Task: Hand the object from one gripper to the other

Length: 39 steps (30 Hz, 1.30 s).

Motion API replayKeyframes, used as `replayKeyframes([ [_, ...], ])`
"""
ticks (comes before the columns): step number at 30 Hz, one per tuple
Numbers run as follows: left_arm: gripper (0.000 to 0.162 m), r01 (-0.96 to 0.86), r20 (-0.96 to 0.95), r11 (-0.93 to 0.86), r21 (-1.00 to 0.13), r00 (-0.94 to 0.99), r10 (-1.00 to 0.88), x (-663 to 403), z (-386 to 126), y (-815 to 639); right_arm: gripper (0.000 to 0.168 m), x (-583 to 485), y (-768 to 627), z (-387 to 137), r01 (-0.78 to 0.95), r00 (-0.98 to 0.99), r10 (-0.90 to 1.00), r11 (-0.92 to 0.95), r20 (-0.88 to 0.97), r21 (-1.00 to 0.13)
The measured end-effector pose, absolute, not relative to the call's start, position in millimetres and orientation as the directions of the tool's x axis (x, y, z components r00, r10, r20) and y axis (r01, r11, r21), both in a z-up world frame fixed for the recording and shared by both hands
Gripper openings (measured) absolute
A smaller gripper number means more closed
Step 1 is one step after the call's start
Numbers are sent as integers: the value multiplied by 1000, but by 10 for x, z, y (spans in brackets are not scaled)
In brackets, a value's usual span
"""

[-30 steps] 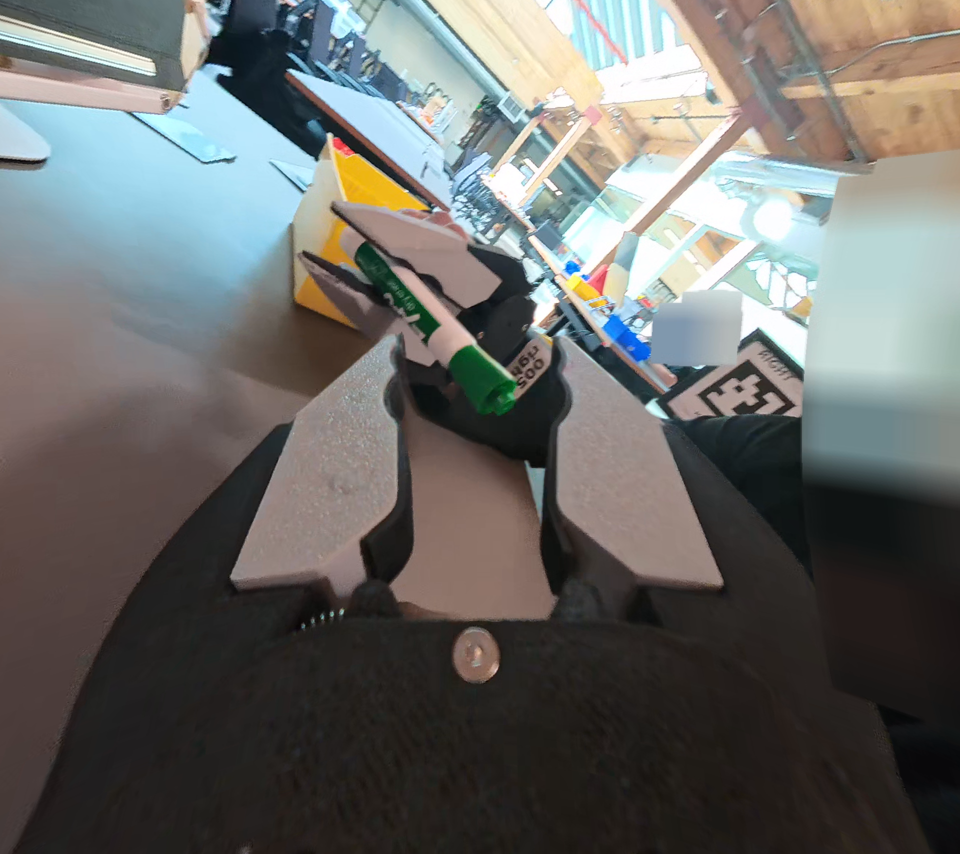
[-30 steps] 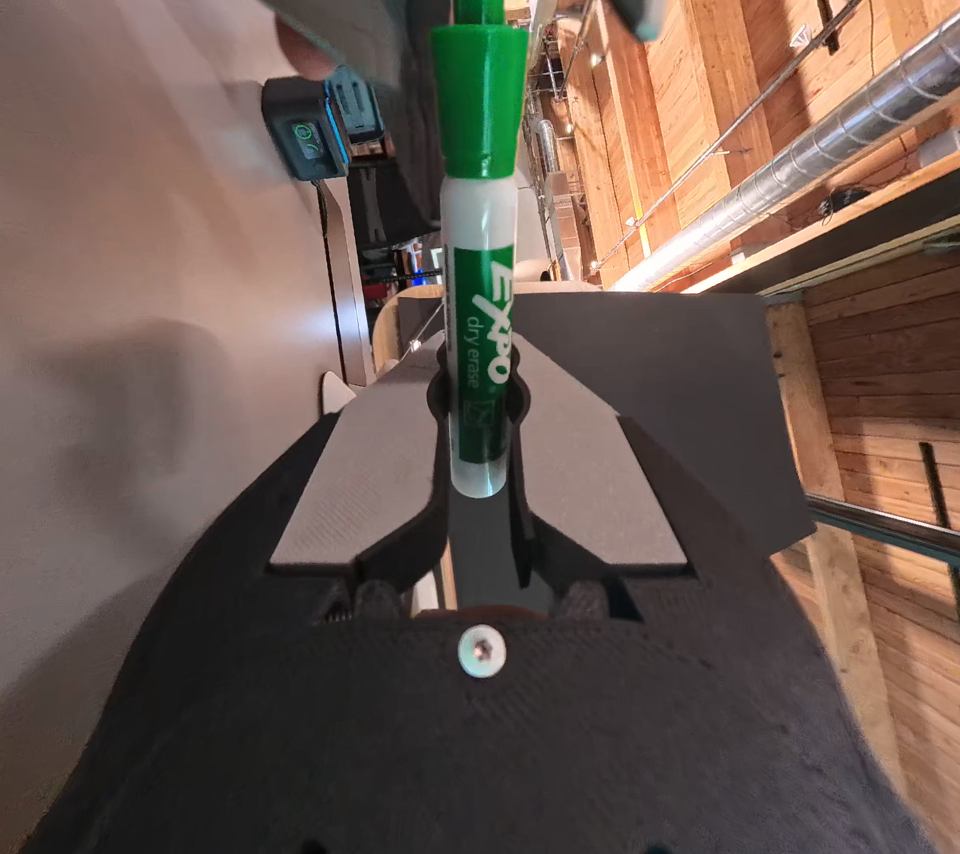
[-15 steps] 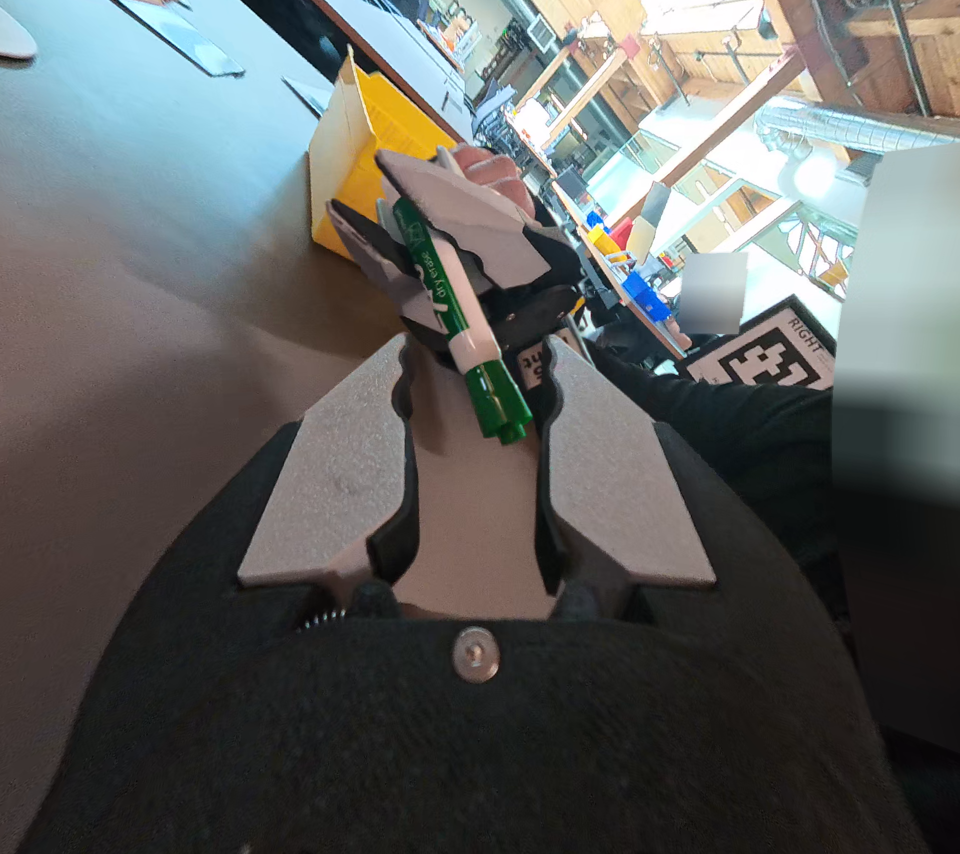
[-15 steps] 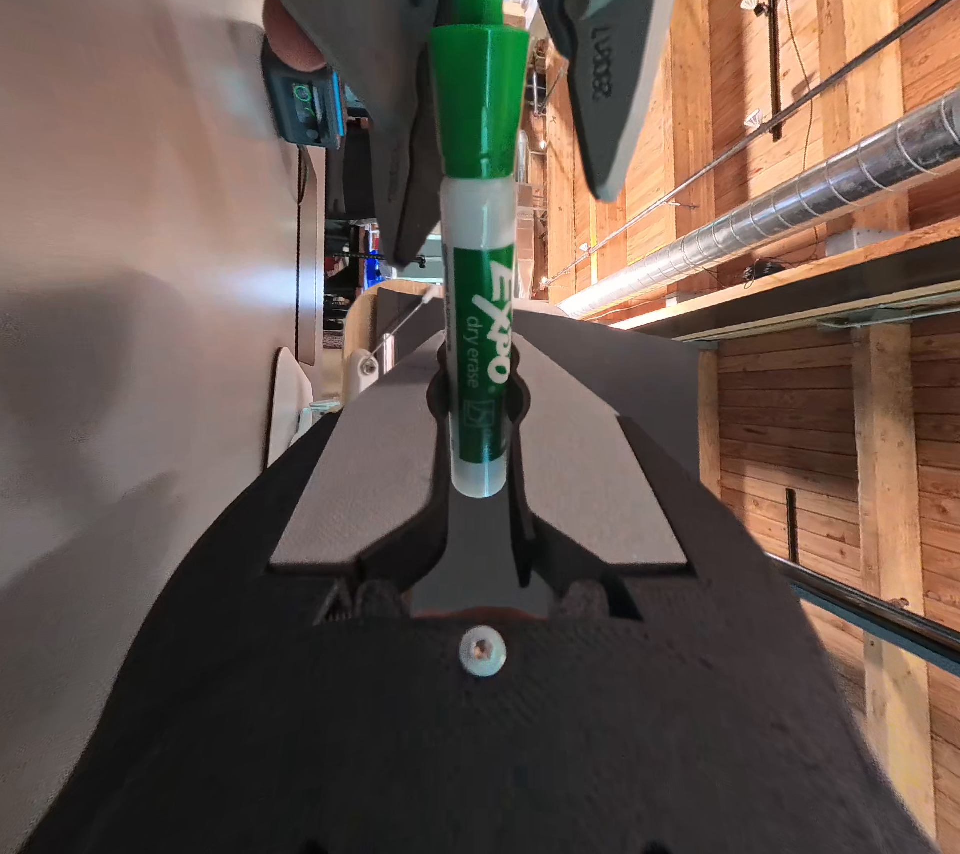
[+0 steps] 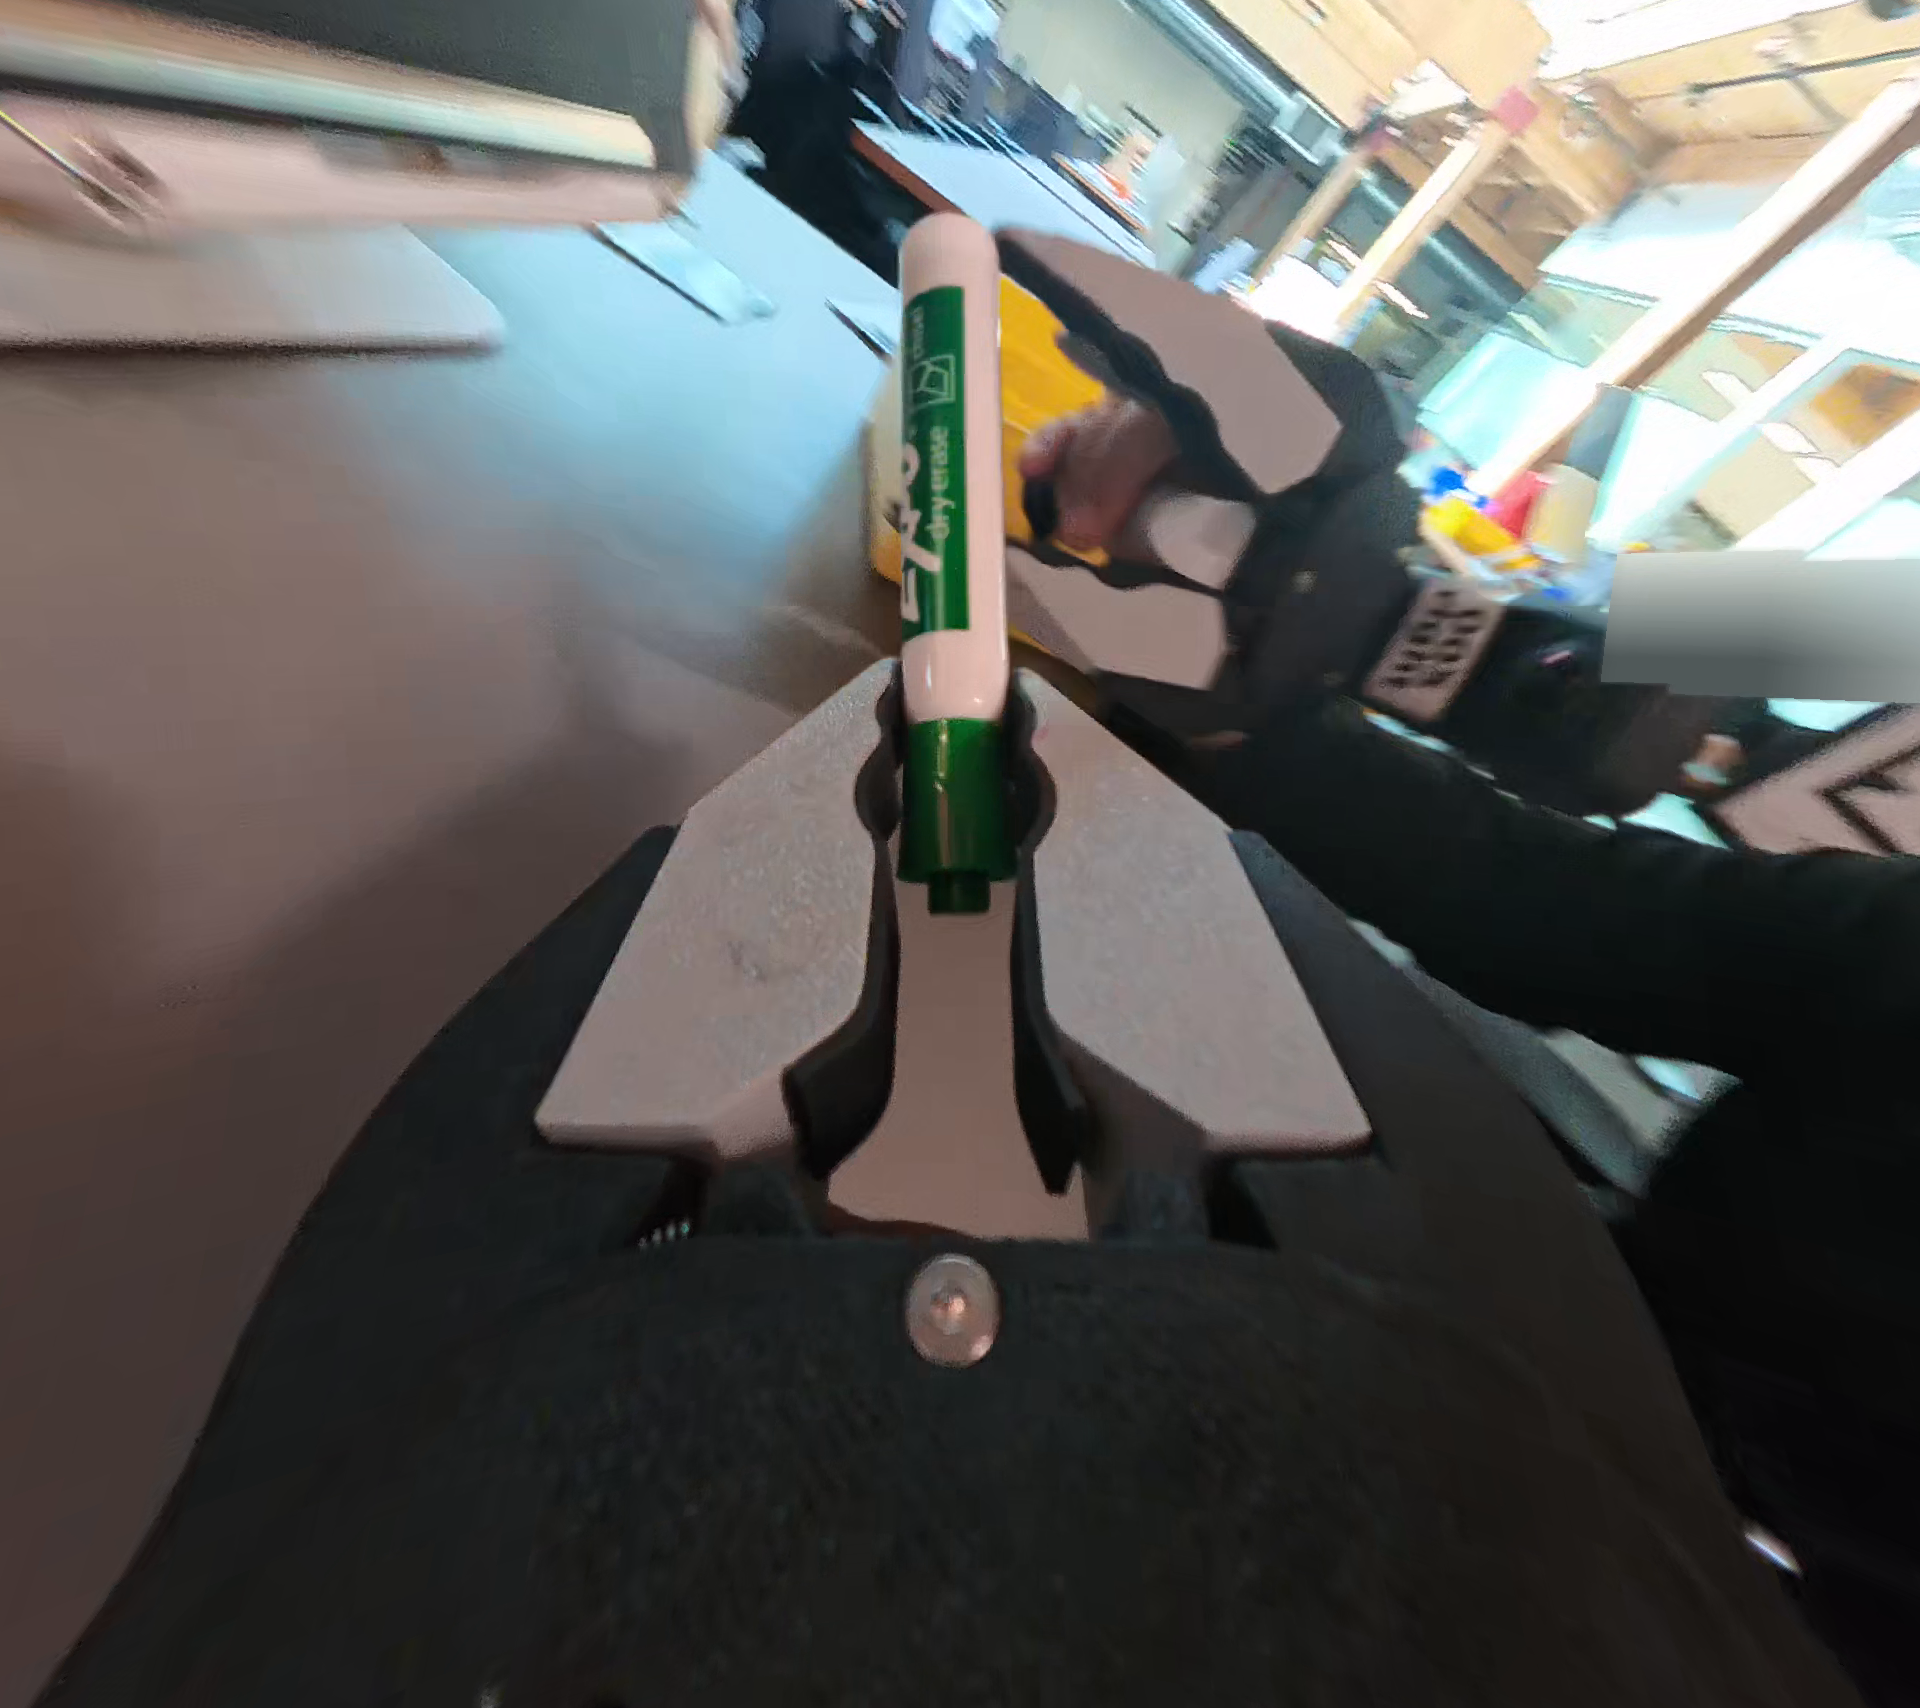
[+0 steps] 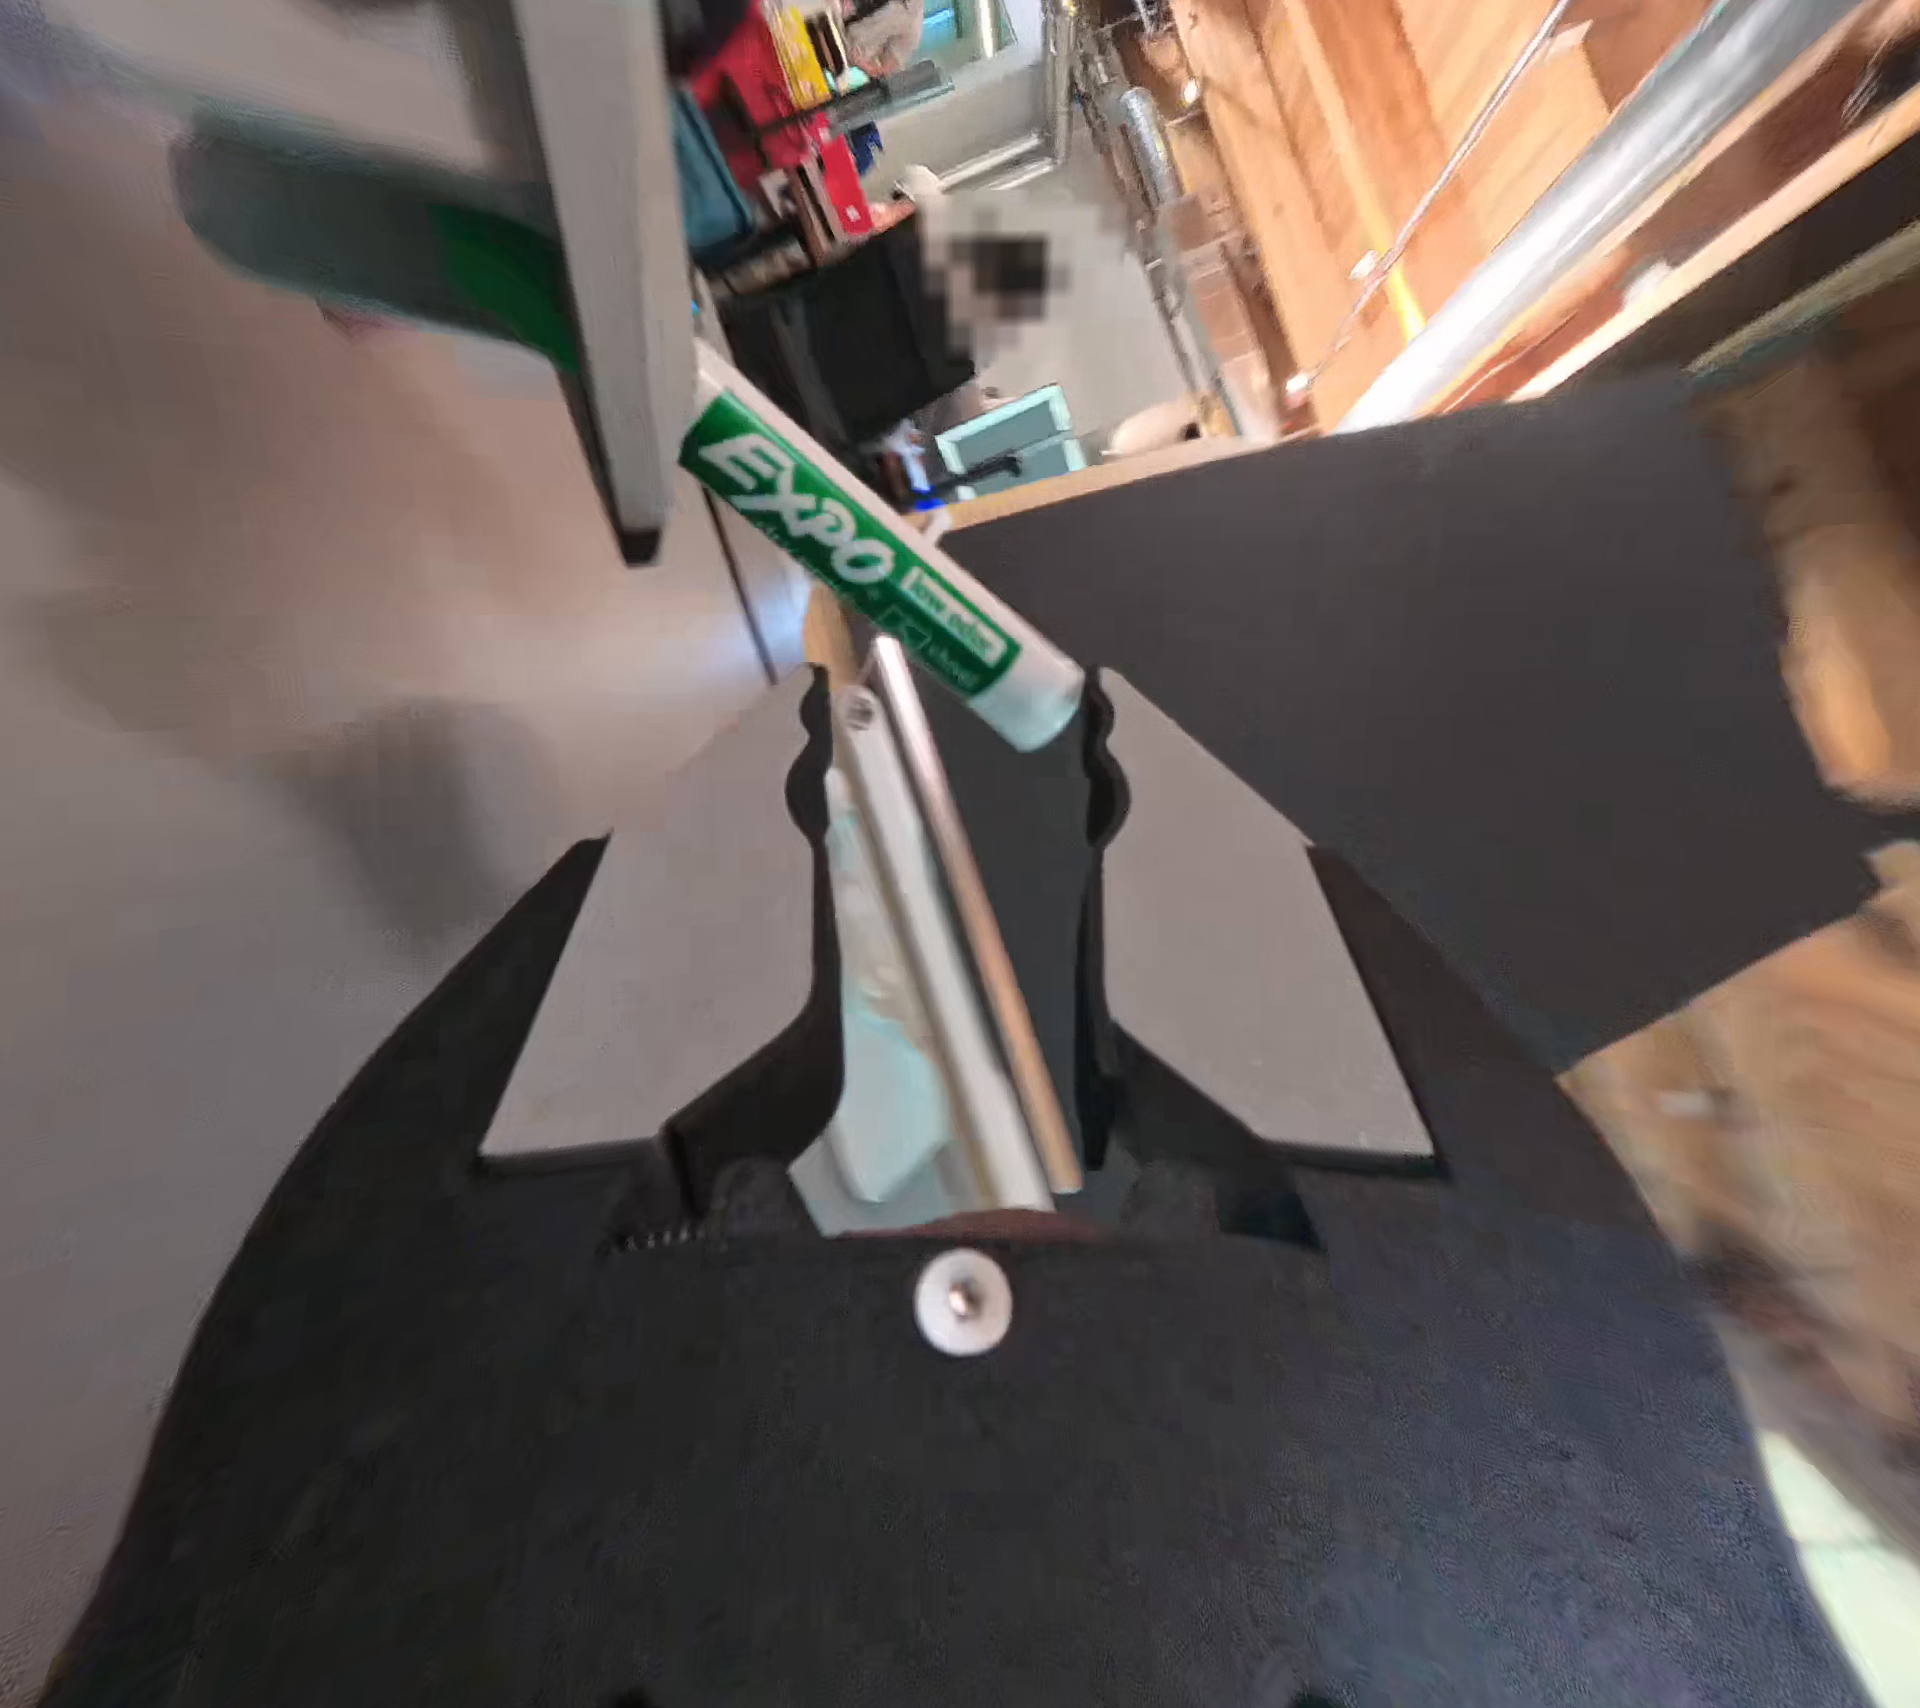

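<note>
While cap-gripped, marker [image 5: 951,474] upright, barrel forward.

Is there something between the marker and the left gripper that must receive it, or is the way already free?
Nothing visible stands in the way. The left gripper is shut on the green cap end of the marker, so the marker has arrived. The right gripper is open, and the marker's white end lies just at its jaws, near the right-hand one.

**Green, White and Grey**

White marker [image 5: 951,453] barrel with green label band and dark green cap. Grey-faced fingers [image 5: 748,941] on black left tongs [image 5: 951,723]; same grey and black on right tongs [image 6: 951,723]. Yellow box [image 5: 1039,380] behind. Matte brown surface [image 5: 364,671].
</note>
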<state>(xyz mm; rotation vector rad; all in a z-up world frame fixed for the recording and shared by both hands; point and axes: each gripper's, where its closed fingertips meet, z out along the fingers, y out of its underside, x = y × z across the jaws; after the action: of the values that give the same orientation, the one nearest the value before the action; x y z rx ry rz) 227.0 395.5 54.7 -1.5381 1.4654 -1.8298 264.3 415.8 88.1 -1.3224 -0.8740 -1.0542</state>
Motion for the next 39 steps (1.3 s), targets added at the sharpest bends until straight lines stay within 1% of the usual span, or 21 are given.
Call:
replayKeyframes([
  [1, 15, -285, 461, -381, -880, -320, -827, 2295, 590, 4050, 44, 2642, 4141, 874, 906, 419, -67, -27, 905, -422],
  [2, 15, -230, 360, -304, -925, -267, -894, 2311, 624, 4150, 45, 2628, 4133, 842, 856, 516, -14, -9, 856, -516],
  [3, 15, -173, 197, -164, -971, -195, -961, 2318, 659, 4250, 45, 2600, 4133, 798, 801, 598, 48, 4, 800, -599],
  [4, 15, -114, -14, 27, -993, -114, -993, 2310, 717, 4335, 44, 2568, 4136, 749, 741, 666, 112, 8, 737, -671],
  [5, 15, -77, -204, 206, -976, -27, -978, 2290, 783, 4404, 43, 2526, 4141, 690, 673, 726, 184, 4, 662, -740],
  [6, 15, -66, -333, 329, -942, 55, -941, 2266, 839, 4464, 44, 2467, 4138, 633, 589, 780, 264, -6, 567, -808],
  [9, 15, 17, -595, 616, -788, 236, -768, 2179, 1069, 4449, 48, 2339, 4099, 670, 244, 880, 428, -34, 206, -969],
  [11, 16, 4, -704, 726, -687, 243, -667, 2209, 1035, 4349, 45, 2278, 4042, 802, -2, 853, 521, -58, -31, -998],
  [13, 16, -5, -764, 784, -620, 229, -603, 2269, 971, 4240, 43, 2266, 3982, 967, -197, 785, 587, -65, -197, -978],
  [15, 16, -4, -783, 803, -597, 224, -581, 2317, 946, 4164, 37, 2293, 3929, 1114, -320, 728, 627, -45, -277, -946],
  [17, 16, 23, -774, 792, -610, 195, -602, 2351, 934, 4056, 31, 2315, 3895, 1192, -361, 709, 644, -18, -287, -932],
  [20, 16, 25, -794, 806, -591, 159, -587, 2397, 891, 3915, 23, 2291, 3878, 1193, -322, 725, 646, 10, -239, -947],
  [21, 16, -1, -785, 795, -607, 158, -599, 2416, 866, 3927, 16, 2252, 3856, 1199, -302, 721, 659, 21, -214, -953],
  [23, 16, -42, -753, 756, -653, 142, -643, 2447, 809, 3964, 16, 2232, 3855, 1185, -209, 764, 632, 58, -126, -976],
  [26, 16, -18, -640, 641, -768, 83, -764, 2427, 800, 3967, 17, 2270, 3894, 1143, 80, 858, 492, 155, 147, -985],
  [28, 26, -11, -490, 490, -872, -18, -872, 2411, 778, 3946, 17, 2366, 3927, 1126, 327, 865, 333, 196, 376, -925],
  [31, 24, -32, -245, 249, -968, -103, -964, 2399, 776, 3989, 17, 2543, 3971, 1080, 628, 756, 115, 151, 644, -764],
  [33, 26, -73, -20, 36, -997, -206, -978, 2396, 757, 3933, 17, 2647, 4009, 997, 786, 615, 13, 68, 788, -615],
  [35, 26, -146, 237, -196, -970, -359, -903, 2355, 771, 3770, 17, 2720, 4052, 883, 923, 382, -55, -34, 923, -384],
  [37, 30, -233, 446, -381, -895, -419, -791, 2335, 788, 3704, 17, 2725, 4086, 807, 980, 168, -86, -89, 982, -176],
  [39, 33, -283, 568, -492, -823, -430, -702, 2336, 794, 3695, 17, 2699, 4099, 782, 992, 58, -93, -102, 994, -67],
])
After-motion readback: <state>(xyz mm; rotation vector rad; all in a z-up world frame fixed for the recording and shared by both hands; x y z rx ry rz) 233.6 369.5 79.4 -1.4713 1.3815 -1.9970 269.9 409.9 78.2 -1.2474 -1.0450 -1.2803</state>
